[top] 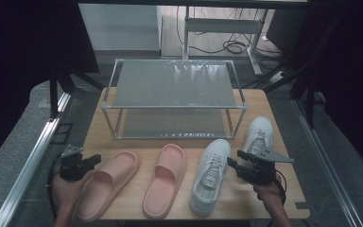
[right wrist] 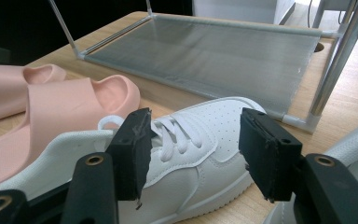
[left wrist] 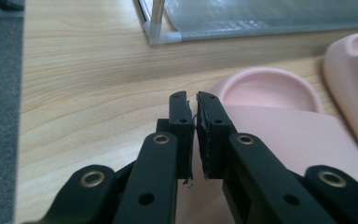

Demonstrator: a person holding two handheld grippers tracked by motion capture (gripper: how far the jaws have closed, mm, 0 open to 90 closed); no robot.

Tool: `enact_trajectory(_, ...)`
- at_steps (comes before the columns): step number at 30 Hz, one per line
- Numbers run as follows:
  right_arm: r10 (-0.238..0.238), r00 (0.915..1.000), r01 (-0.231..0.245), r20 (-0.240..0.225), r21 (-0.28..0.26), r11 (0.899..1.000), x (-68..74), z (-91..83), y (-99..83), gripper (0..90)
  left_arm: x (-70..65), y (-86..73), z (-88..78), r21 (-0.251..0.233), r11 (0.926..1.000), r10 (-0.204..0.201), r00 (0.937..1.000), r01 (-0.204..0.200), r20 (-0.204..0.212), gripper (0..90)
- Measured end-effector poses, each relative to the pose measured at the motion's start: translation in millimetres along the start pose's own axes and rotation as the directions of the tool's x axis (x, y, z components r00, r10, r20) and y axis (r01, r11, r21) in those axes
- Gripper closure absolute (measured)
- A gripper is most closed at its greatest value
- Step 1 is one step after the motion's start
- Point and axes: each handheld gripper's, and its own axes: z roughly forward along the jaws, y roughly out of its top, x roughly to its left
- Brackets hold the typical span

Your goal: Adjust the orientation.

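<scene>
High view, looking down on a light wooden table (top: 179, 144): two hand-held grippers sit at the near edge, four pieces of footwear lie in a row across the front, and a shoe rack stands behind them.

At near left, the left gripper (top: 93, 161) points right toward the heel area of a pink slide; its jaws are pressed almost together and grip nothing. In the left gripper view the closed tips (left wrist: 195, 106) hover just over that slide's pink footbed (left wrist: 284, 135).

At near right, the right gripper (top: 233, 163) points left, its jaws spread apart. In the right gripper view the open jaws (right wrist: 193, 140) frame the laced front of a white sneaker (right wrist: 191, 140) without clearly touching it.

The row, left to right: a left pink slide (top: 106, 183), its long axis tilted so the toe leans up and to the right; a right pink slide (top: 165, 179), running nearly straight away from the person; the white sneaker (top: 211, 175), toe pointing away and slightly right, with white laces and a perforated toe; and a second white sneaker (top: 260, 135), farther back and to the right, partly hidden by the right gripper.

Beyond them stands a two-tier shoe rack (top: 175, 97) with a pale metal frame and grey mesh shelves, both bare.
</scene>
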Motion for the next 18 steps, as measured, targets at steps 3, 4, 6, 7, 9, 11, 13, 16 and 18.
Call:
enact_trajectory(3, -0.003, 1.0000, 0.003, 0.001, -0.002, 1.000, 0.5, -0.6, 0.4, 44.7, -4.5, -9.6, -20.4, -0.024, 0.9997, 0.007, 0.9997, -0.006, 0.025, 85.4)
enact_trajectory(4, -0.001, 1.0000, 0.001, 0.001, -0.002, 1.000, 0.8, -0.7, 0.5, 44.7, -5.7, -11.7, -24.0, -0.030, 0.9995, 0.007, 0.9995, -0.006, 0.032, 85.4)
enact_trajectory(6, -0.002, 1.0000, 0.002, 0.001, -0.003, 1.000, 1.3, -0.7, 0.8, 44.7, -9.6, -17.9, -33.9, -0.046, 0.9990, 0.005, 0.9982, -0.002, 0.060, 85.3)
enact_trajectory(7, -0.003, 1.0000, 0.003, 0.001, -0.004, 1.000, 1.6, -0.8, 0.9, 44.7, -9.6, -17.9, -33.9, -0.046, 0.9990, 0.005, 0.9982, -0.002, 0.060, 85.3)
enact_trajectory(9, -0.004, 1.0000, 0.004, -0.001, -0.003, 1.000, 2.2, -0.8, 1.0, 44.7, -17.6, -24.4, -42.5, -0.056, 0.9984, 0.015, 0.9960, -0.010, 0.088, 85.2)
enact_trajectory(11, -0.005, 1.0000, 0.005, -0.001, -0.003, 1.000, 2.6, -0.7, 1.0, 44.7, -24.7, -27.6, -44.7, -0.052, 0.9984, 0.028, 0.9934, -0.022, 0.112, 85.0)
enact_trajectory(13, -0.007, 1.0000, 0.007, 0.000, -0.002, 1.000, 2.7, -0.9, 0.9, 44.7, -32.4, -29.8, -44.9, -0.044, 0.9983, 0.043, 0.9904, -0.037, 0.132, 84.9)
enact_trajectory(16, -0.005, 1.0000, 0.005, 0.001, -0.003, 1.000, 2.3, -1.0, 0.7, 44.7, -44.1, -32.1, -41.3, -0.024, 0.9974, 0.070, 0.9847, -0.067, 0.159, 84.6)
enact_trajectory(18, -0.002, 1.0000, 0.002, 0.001, -0.003, 1.000, 1.9, -1.0, 0.7, 44.7, -47.3, -32.3, -37.0, -0.013, 0.9972, 0.075, 0.9828, -0.074, 0.168, 84.5)
